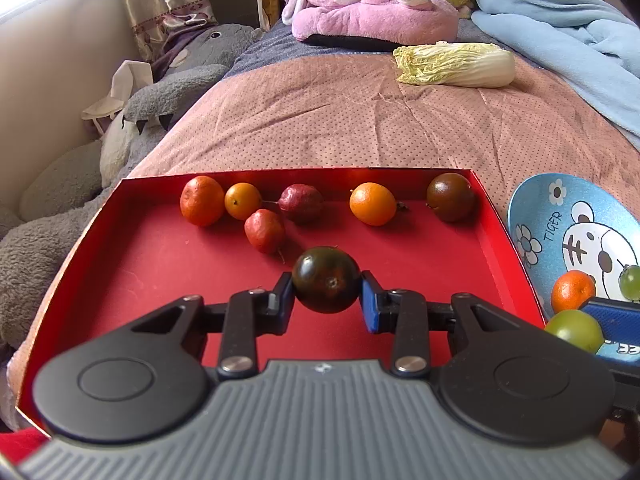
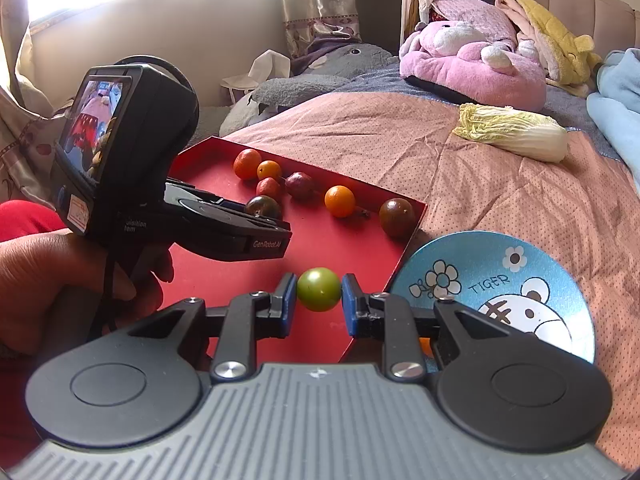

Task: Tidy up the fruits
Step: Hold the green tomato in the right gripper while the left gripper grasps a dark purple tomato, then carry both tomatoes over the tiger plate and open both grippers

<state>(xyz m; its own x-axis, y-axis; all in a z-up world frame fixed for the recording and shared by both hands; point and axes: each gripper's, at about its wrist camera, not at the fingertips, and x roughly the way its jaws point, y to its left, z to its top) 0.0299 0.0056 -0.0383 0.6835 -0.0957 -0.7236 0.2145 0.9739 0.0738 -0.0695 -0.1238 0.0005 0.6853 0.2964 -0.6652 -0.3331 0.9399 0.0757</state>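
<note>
Over the red tray (image 1: pixel 120 280), a dark tomato (image 1: pixel 326 280) is pinched between the pads of the left gripper (image 1: pixel 326 294). A green fruit (image 2: pixel 319 289) is clamped likewise in the right gripper (image 2: pixel 319 300), near the tray's edge beside the blue bowl (image 2: pixel 560 280). Six fruits are lined along the tray's far wall; an orange (image 1: pixel 573 291) and a grape (image 1: pixel 631 286) are left in the bowl. Sorting is judged well advanced, not finished.
</note>
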